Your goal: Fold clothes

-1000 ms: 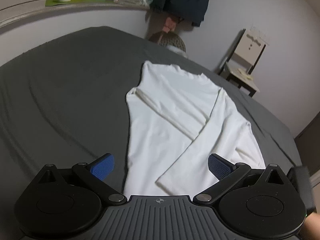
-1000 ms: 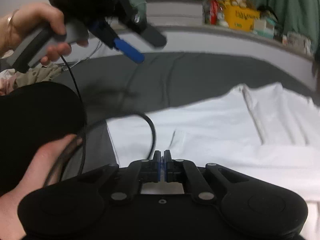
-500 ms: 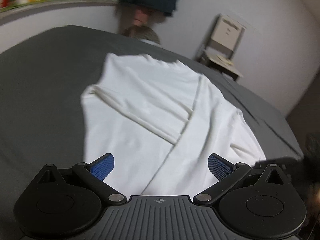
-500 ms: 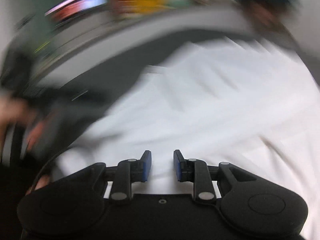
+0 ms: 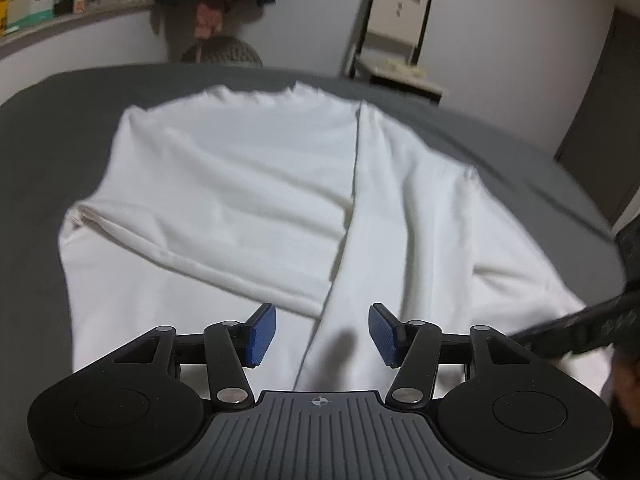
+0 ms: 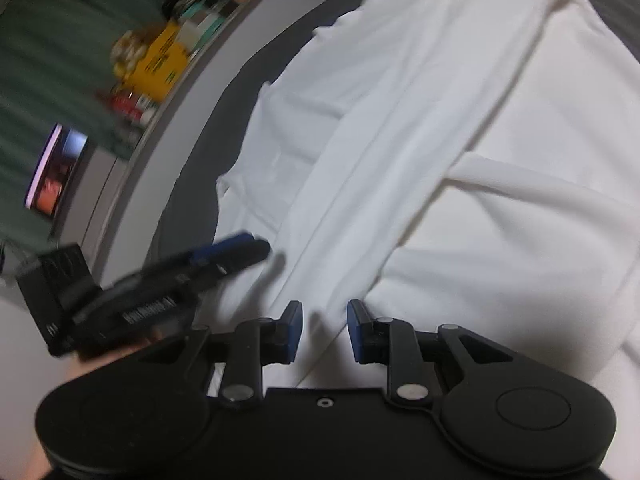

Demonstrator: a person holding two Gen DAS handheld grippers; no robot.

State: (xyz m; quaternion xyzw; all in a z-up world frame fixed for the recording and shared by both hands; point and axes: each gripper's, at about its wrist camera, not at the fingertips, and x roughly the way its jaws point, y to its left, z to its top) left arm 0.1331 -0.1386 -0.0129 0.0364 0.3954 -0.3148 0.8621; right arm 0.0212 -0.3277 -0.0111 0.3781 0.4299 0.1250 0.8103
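A white long-sleeved shirt [image 5: 240, 200] lies flat on the dark grey bed [image 5: 60, 128], its sleeves crossed over the body. My left gripper [image 5: 322, 336] hovers low over the near end, where a folded sleeve edge runs between its blue pads. Its jaws are closing and the pads are clear of the cloth. In the right wrist view the shirt [image 6: 440, 120] fills the frame. My right gripper [image 6: 324, 332] stands open by a narrow gap above a fold, holding nothing. The left gripper [image 6: 240, 250] shows blurred beside it, and the right gripper [image 5: 580, 332] shows at the left view's edge.
A pale chair [image 5: 400, 28] and a round grey cushion [image 5: 222, 50] stand past the bed's far edge. A shelf [image 5: 24, 4] with boxes runs along the wall. A yellow box [image 6: 160, 60] and a lit screen [image 6: 52, 168] sit beside the bed [image 6: 192, 200].
Both grippers came down closer to the shirt's near end. The left jaws narrowed from wide open. The right gripper rolled and its jaws went from shut to slightly apart.
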